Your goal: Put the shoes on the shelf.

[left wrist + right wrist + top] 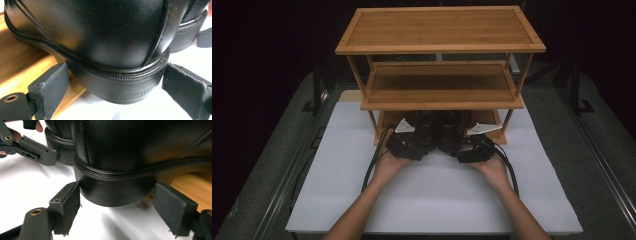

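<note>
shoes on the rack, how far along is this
Done: each tool has closed on a heel. In hand: the left tool clamps the left shoe at its heel, the right tool the right shoe. Both shoes sit at the front of the bottom shelf of the bamboo rack, heels over the white mat. Left: moving them; which way, the pictures don't settle.

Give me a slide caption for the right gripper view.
Right gripper clamped on a black shoe's heel at the wooden rack's edge.
</note>
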A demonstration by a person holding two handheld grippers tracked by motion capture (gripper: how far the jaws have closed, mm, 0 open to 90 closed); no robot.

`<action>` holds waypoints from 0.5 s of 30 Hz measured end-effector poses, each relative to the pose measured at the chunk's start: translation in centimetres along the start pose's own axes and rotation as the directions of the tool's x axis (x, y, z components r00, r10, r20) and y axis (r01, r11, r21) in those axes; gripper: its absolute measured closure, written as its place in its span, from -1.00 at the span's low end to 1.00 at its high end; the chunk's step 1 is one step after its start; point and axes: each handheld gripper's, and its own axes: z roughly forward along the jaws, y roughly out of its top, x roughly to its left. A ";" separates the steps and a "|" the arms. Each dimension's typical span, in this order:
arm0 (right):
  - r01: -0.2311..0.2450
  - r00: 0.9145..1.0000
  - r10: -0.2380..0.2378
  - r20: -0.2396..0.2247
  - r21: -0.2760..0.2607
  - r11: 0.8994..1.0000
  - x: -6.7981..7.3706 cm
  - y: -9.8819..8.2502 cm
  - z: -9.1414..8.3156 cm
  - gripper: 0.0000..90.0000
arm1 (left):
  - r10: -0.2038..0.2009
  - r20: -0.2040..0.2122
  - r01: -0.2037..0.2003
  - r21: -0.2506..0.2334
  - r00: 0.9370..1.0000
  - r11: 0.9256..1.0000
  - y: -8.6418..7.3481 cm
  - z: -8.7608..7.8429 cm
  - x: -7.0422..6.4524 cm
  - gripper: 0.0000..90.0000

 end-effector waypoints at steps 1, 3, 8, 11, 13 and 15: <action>0.002 1.000 -0.002 0.003 0.002 1.000 -0.2 0.2 0.1 -0.51 | 0.000 -0.006 0.000 0.002 1.000 1.000 0.2 0.2 0.1 -0.84; 0.004 1.000 -0.004 0.012 0.013 1.000 -0.7 0.6 0.5 -0.51 | -0.001 -0.010 0.001 0.011 1.000 1.000 0.5 0.5 0.5 -0.85; 0.002 1.000 -0.002 0.019 0.020 1.000 -1.8 1.3 1.3 -0.51 | -0.006 -0.023 0.006 0.025 1.000 1.000 1.4 1.6 1.4 -0.85; 0.007 1.000 -0.007 0.021 0.020 1.000 -2.2 1.6 1.6 -0.51 | -0.013 -0.027 0.013 0.022 1.000 1.000 1.7 1.9 1.7 -0.85; 0.002 1.000 -0.003 0.025 0.027 1.000 -2.7 2.1 2.0 -0.51 | -0.008 -0.037 0.009 0.034 0.999 0.999 2.2 2.4 2.2 -0.86; 0.005 1.000 -0.006 0.029 0.032 0.999 -2.9 2.4 2.3 -0.51 | -0.016 -0.047 0.017 0.031 0.999 0.999 2.4 2.5 2.5 -0.87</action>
